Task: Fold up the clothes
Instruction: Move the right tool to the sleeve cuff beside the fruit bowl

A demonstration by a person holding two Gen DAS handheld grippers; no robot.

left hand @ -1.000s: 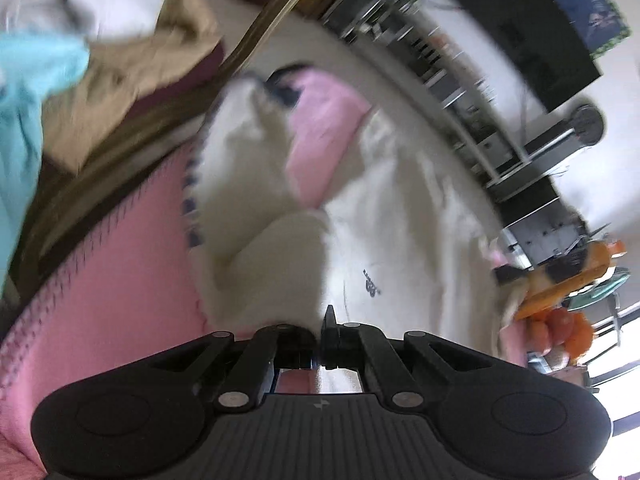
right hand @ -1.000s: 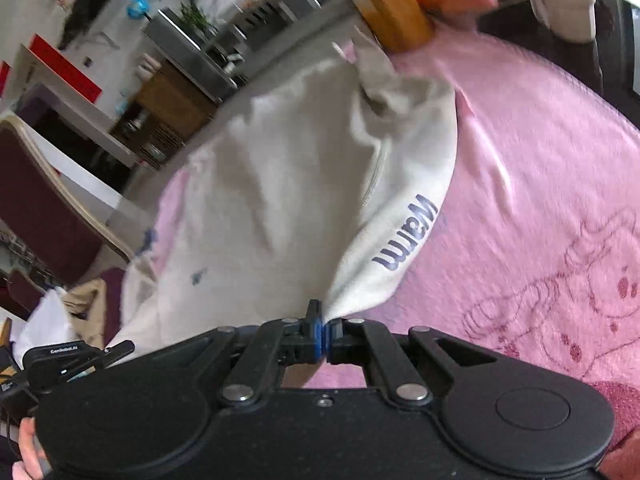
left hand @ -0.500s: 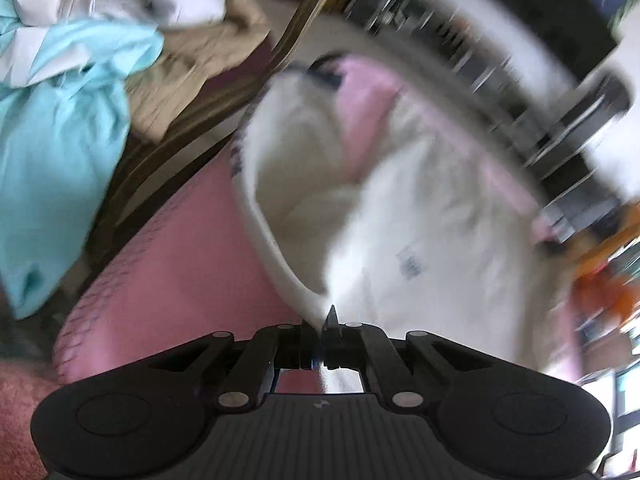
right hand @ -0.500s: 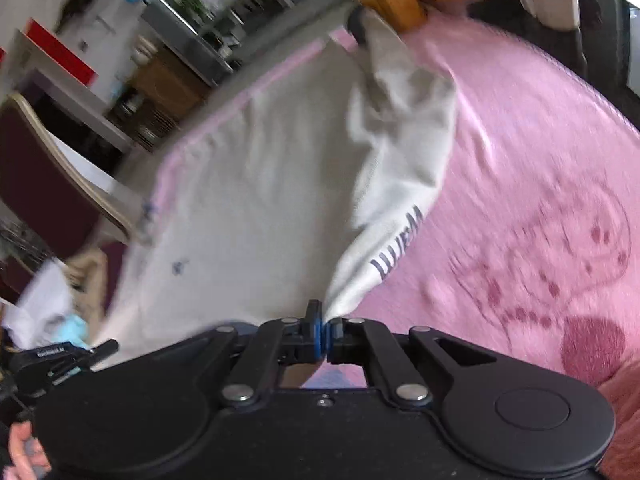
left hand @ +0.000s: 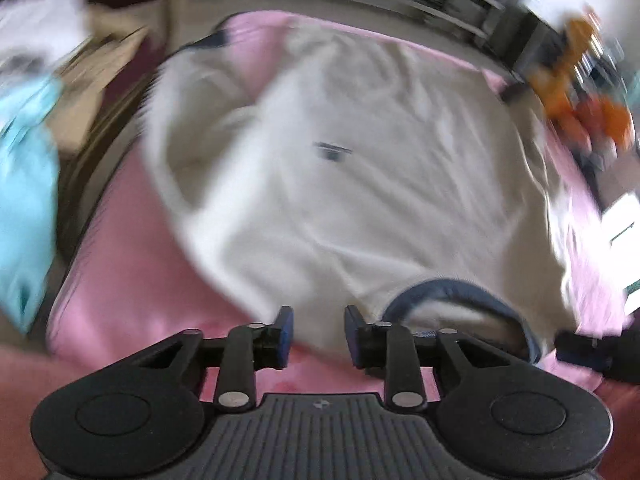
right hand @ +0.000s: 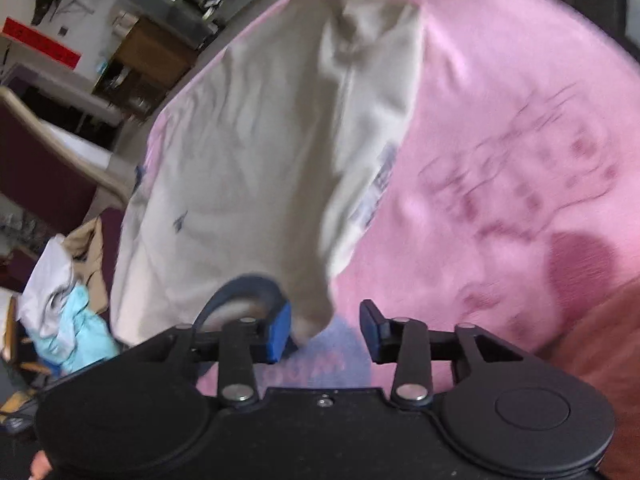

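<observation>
Biggest thing here is the pink blanket (right hand: pixel 500 128) with a cartoon print, covering what looks like a bed or a worktop, can't tell which, and it's basically the folding surface. Spread on it is the cream T-shirt (left hand: pixel 360 168), lying mostly flat with its navy collar (left hand: pixel 460 292) at the near edge, which I'd guess is on purpose: laid out flat like that so the fold lines can be set. In the right wrist view one side looks already doubled over, with a printed strip along the fold, and a corner of cloth hangs down between the pads of the right tool (right hand: pixel 324 328). That tool's jaws have just been opening and the cloth isn't pinched, so it's released. Same story for the left tool (left hand: pixel 318 330): jaws have just been opening, parted with a clear gap, and the shirt's hem sits just past the tips, nothing gripped. My read is the shirt has just been laid down and the next grab will be for a fold. Around it: a dark red chair (right hand: pixel 52 160) off the blanket's edge with a heap of clothes, a light blue garment (left hand: pixel 28 192) and a tan one on it, probably the to-do pile. Something orange (left hand: pixel 580 92) sits beyond the far corner, too blurry to name. Nothing's actually lying on the shirt, so the way looks clear.
</observation>
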